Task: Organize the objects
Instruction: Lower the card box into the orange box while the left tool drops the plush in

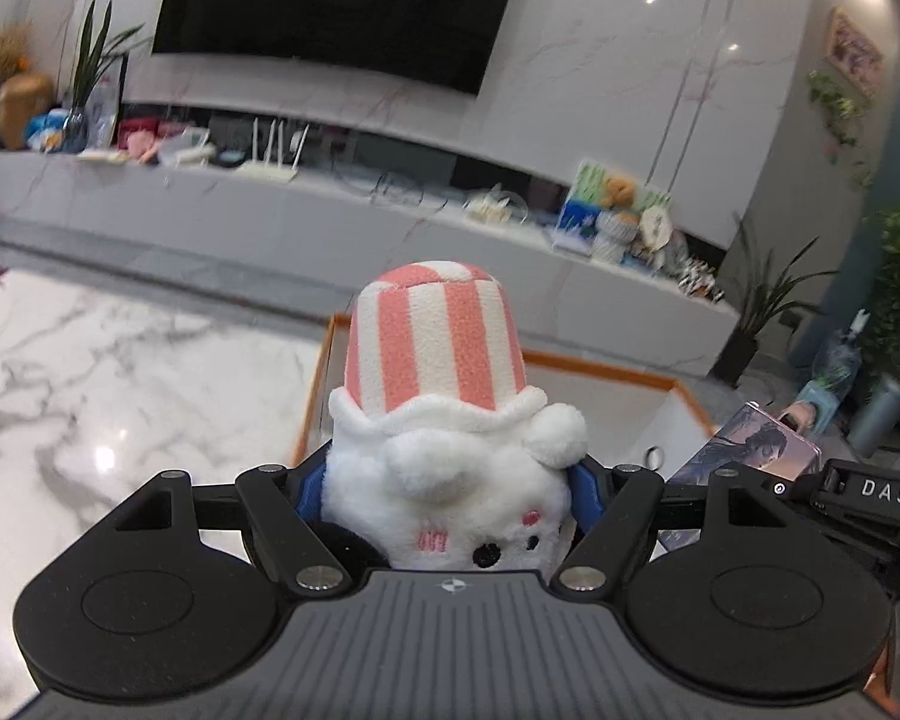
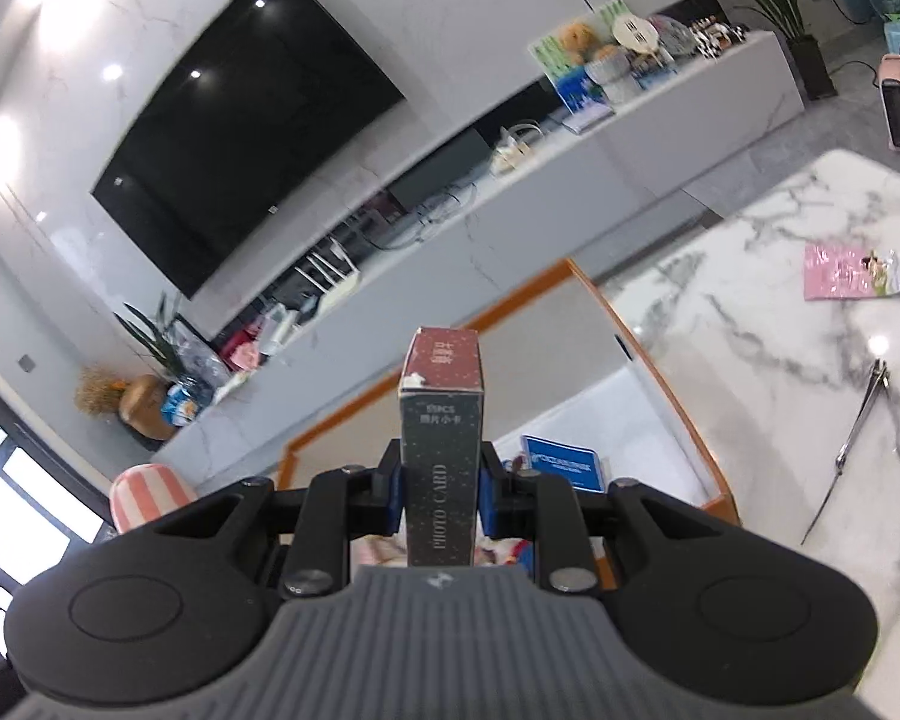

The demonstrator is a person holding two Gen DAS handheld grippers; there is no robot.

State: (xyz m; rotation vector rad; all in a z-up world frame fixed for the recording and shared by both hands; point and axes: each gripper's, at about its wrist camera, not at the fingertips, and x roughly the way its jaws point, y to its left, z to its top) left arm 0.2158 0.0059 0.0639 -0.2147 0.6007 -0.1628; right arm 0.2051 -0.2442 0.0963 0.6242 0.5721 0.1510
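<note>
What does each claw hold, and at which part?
Left claw: plush toy, at its white body. Right claw: photo card box, at its side faces.

1. The bottom of the plush toy (image 1: 444, 420) is hidden between the left gripper's (image 1: 444, 495) jaws.
2. The photo card box (image 2: 441, 450) hides part of the storage box (image 2: 660, 396) beyond the right gripper's (image 2: 441, 492) jaws.
3. Below those jaws, something pink and striped is too hidden to name.
</note>
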